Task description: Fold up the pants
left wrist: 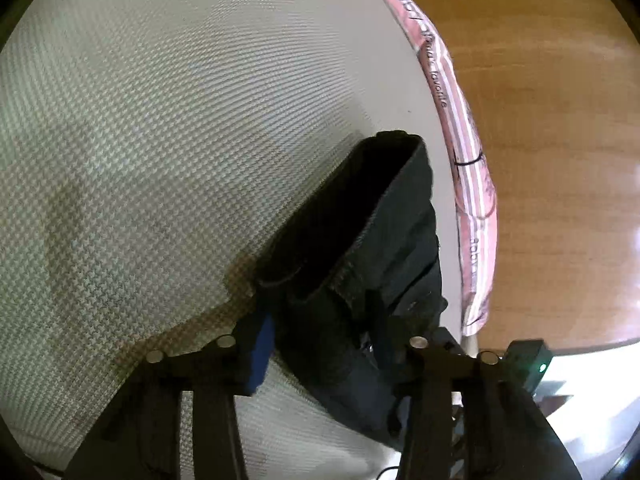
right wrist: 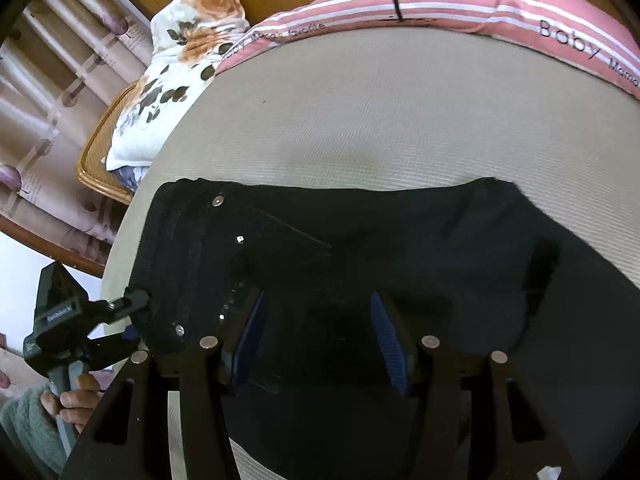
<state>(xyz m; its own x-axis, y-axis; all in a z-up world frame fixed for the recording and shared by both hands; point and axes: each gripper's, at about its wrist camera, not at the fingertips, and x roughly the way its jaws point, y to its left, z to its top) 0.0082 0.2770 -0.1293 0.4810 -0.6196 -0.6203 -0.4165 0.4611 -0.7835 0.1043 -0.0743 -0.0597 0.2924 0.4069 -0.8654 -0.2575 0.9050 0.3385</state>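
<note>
Black pants (right wrist: 360,248) lie folded on a pale woven mattress (right wrist: 360,120), waistband with metal buttons to the left. My right gripper (right wrist: 316,344) hovers over the pants' near part, jaws wide apart, blue pads (right wrist: 390,344) showing, holding nothing. My left gripper (left wrist: 340,340) has the pants' waistband edge (left wrist: 360,240) between its fingers. In the right wrist view the left gripper (right wrist: 134,312) sits at the pants' left edge with one finger above and one below the cloth. The grip itself is hidden by dark fabric.
A pink striped blanket (right wrist: 460,4) runs along the mattress's far edge. A floral pillow (right wrist: 180,60) lies on a wicker chair (right wrist: 96,152) at the left. Wooden floor (left wrist: 540,120) lies beyond the bed. Curtains (right wrist: 48,80) hang at far left.
</note>
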